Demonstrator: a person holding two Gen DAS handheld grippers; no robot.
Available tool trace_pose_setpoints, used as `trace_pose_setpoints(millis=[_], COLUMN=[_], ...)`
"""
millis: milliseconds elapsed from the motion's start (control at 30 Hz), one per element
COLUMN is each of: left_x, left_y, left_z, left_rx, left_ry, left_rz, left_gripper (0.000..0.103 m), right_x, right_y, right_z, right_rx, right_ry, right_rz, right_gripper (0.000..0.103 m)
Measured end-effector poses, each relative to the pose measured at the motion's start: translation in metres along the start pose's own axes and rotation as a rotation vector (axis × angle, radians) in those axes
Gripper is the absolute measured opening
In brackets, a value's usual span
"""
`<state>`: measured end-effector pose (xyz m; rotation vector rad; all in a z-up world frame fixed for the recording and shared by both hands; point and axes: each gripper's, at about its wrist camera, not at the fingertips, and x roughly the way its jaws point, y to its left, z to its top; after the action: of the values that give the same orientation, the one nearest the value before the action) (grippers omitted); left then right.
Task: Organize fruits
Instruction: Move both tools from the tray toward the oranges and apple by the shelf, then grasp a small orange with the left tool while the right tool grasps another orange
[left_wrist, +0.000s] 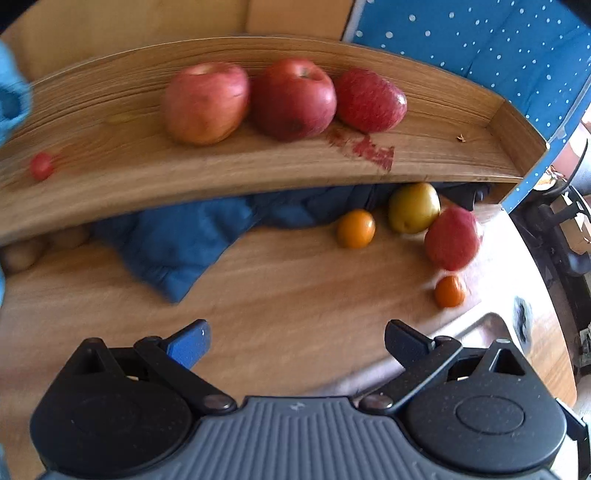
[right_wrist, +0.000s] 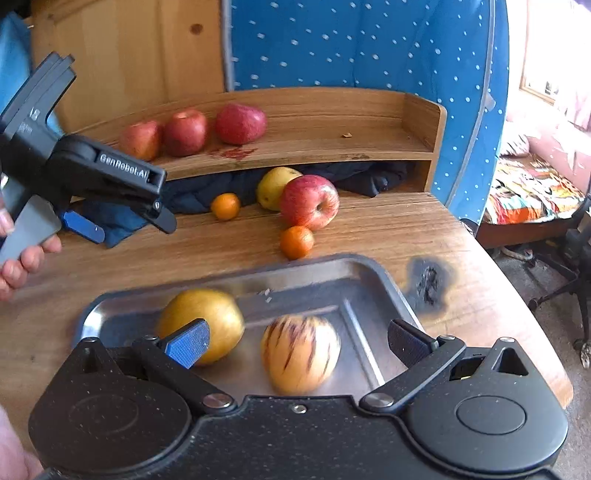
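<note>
Red apple (right_wrist: 309, 202) sits on the desk just beyond the steel tray (right_wrist: 376, 275), ahead-right of your empty, spread left gripper (left_wrist: 295, 343); your right gripper (right_wrist: 297, 341) gapes over the tray.

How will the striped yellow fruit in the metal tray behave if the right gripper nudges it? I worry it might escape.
The striped fruit looks rounded and smooth, so it would probably roll rather than slide. It appears blurred, perhaps already moving. The metal tray has a raised rim that should likely stop it. The right gripper stands open around it, not touching.
</note>
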<state>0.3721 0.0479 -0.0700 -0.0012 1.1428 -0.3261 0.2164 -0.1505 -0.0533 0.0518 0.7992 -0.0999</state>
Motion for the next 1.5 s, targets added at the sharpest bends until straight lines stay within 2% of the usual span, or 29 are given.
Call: trace_pose_setpoints(millis=[133,400,667,1033,1200,1367,1400,1500], left_x=[0.026,0.061,0.077,0.079,0.078,0.075,0.075,0.074], left_y=[-0.005,-0.016,-0.023,-0.033,-0.029,-0.021,-0.021,-0.022], left_z=[0.02,0.041,0.045,0.051,0.054,0.056,0.056,0.055], left_rx=[0.055,0.153,0.148,0.144,0.123,0.104,0.103,0.102], left_ry=[-0.018,-0.022,-0.015,-0.062,-0.074,-0.068,-0.064,-0.054], left_rz=[-0.027,-0.097,-0.158,-0.189,-0.194,-0.198,-0.2,-0.206], left_gripper=[0.102,0.102,0.101,0.078,0.058,0.04,0.037,0.036], right_x=[0.026,0.078,0.112,0.127,0.131,0.133,0.133,0.132], right_y=[-0.006,-0.001,0.007,0.01,0.012,0.015,0.015,0.015], right_z=[0.028,0.06,0.073,0.075,0.074,0.074,0.074,0.074], right_rx=[0.012,-0.073,-0.097,-0.045,-0.04,-0.044,-0.044,-0.052], right_ry=[0.024,0.093,0.131,0.158,0.153,0.138,0.136,0.134], right_rz=[0.006,-0.017,-0.044,-0.026,-0.031,-0.03,-0.029,-0.034], right_gripper=[0.102,0.102,0.089,0.063,0.057,0.039,0.039,0.036])
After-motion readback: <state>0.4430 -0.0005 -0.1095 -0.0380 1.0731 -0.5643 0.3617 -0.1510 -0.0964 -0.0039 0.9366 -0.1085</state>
